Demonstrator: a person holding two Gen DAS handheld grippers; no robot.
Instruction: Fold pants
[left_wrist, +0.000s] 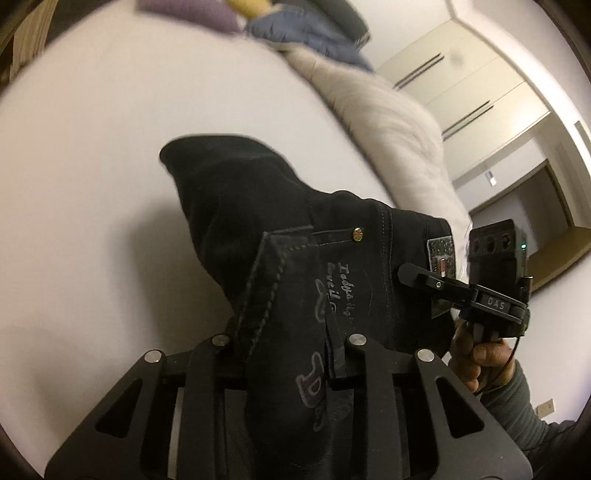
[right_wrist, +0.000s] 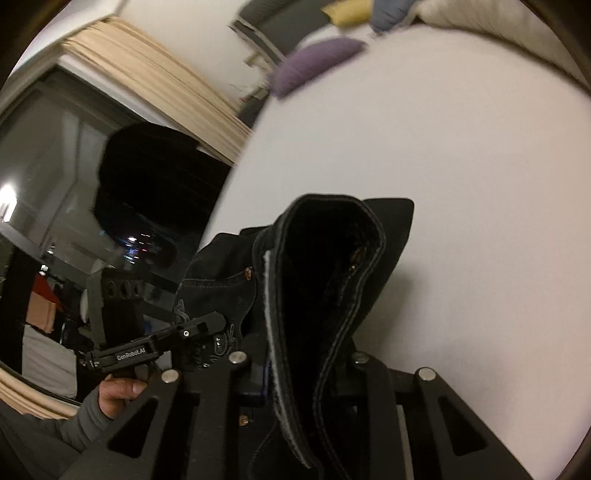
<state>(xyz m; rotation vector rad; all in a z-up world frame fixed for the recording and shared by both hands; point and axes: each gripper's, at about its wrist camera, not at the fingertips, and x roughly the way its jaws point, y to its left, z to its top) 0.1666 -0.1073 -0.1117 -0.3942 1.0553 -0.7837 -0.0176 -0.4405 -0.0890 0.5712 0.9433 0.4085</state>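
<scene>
We hold black pants (left_wrist: 295, 266) by the waistband above the white bed (left_wrist: 92, 184), our left gripper (left_wrist: 284, 350) and right gripper (right_wrist: 299, 362) both clamped on the denim.

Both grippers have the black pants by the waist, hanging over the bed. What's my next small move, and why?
Probably lower both toward the white bed: the left gripper and right gripper each pinch the pants, which hang bunched, not flat.

Your pants (left_wrist: 236, 236): matt black denim, pale stitching, brass rivet (left_wrist: 358, 234). Your grippers: matt black plastic, brushed metal pins (left_wrist: 357, 339). Bed sheet (left_wrist: 110, 166): smooth white cloth.
</scene>
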